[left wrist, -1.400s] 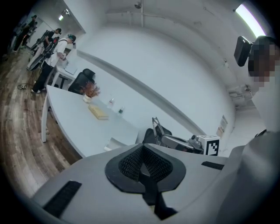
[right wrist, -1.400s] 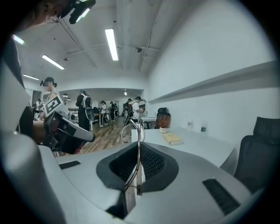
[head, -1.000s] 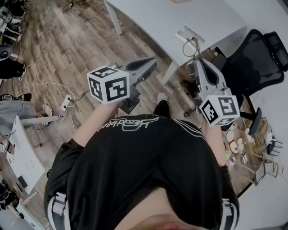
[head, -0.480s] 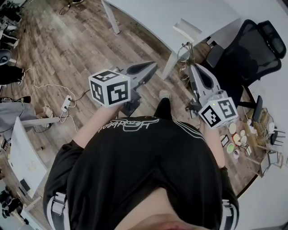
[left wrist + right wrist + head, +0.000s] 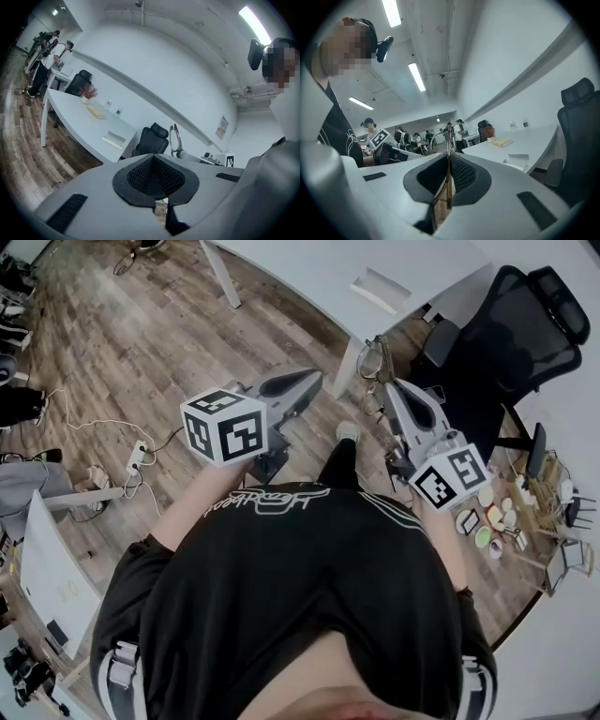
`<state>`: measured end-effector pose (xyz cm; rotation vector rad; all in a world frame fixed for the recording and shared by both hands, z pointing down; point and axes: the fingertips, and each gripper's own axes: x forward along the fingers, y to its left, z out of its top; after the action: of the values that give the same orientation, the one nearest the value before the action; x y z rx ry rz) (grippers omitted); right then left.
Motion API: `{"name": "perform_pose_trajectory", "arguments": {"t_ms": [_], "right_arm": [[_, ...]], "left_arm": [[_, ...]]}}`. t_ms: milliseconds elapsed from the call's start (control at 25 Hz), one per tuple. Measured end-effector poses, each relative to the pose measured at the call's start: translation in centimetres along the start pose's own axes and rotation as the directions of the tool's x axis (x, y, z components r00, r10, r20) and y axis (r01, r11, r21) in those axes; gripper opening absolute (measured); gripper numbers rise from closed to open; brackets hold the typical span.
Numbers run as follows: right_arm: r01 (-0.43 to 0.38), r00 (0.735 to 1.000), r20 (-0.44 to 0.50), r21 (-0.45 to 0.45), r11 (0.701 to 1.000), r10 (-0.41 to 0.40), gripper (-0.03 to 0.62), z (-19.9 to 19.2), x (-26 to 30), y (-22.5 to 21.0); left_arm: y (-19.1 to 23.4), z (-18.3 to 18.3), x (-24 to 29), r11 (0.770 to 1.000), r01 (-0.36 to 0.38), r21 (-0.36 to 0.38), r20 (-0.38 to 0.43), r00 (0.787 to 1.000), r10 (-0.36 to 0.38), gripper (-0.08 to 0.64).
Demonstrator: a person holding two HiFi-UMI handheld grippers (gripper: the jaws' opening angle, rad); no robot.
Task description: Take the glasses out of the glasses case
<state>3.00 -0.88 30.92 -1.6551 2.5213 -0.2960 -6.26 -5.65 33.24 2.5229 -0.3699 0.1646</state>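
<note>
My right gripper (image 5: 391,387) is shut on thin wire-framed glasses (image 5: 372,367), held in the air over the wood floor, away from the white table (image 5: 309,268). In the right gripper view a temple of the glasses (image 5: 440,138) runs between the pads of the right gripper (image 5: 449,155) and the lenses stand up past the tips. My left gripper (image 5: 314,377) is level with it at the left, shut and with nothing in it. The left gripper view shows the left gripper (image 5: 152,157) closed, with the glasses (image 5: 176,139) off to the right. A flat white case-like object (image 5: 380,289) lies on the table.
A black office chair (image 5: 511,329) stands at the right beside the table. Small dishes and clutter (image 5: 502,521) lie on the floor at the right. A power strip with cables (image 5: 136,454) lies on the floor at the left, near another white desk (image 5: 47,568). People stand far behind.
The table and chair have slid up and right in the head view. The right gripper with the glasses has drifted slightly left. Both grippers stay shut.
</note>
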Motion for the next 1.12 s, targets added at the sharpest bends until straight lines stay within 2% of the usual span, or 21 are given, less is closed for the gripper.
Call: {"name": "perform_pose_trajectory", "arguments": {"t_ms": [1120], "right_arm": [[0.006, 1.000, -0.014, -0.002, 1.000, -0.006, 0.020, -1.0, -0.3, -0.5]], "left_arm": [[-1.0, -0.6, 1.1, 1.000, 0.026, 0.016, -0.014, 1.000, -0.026, 0.006]]}}
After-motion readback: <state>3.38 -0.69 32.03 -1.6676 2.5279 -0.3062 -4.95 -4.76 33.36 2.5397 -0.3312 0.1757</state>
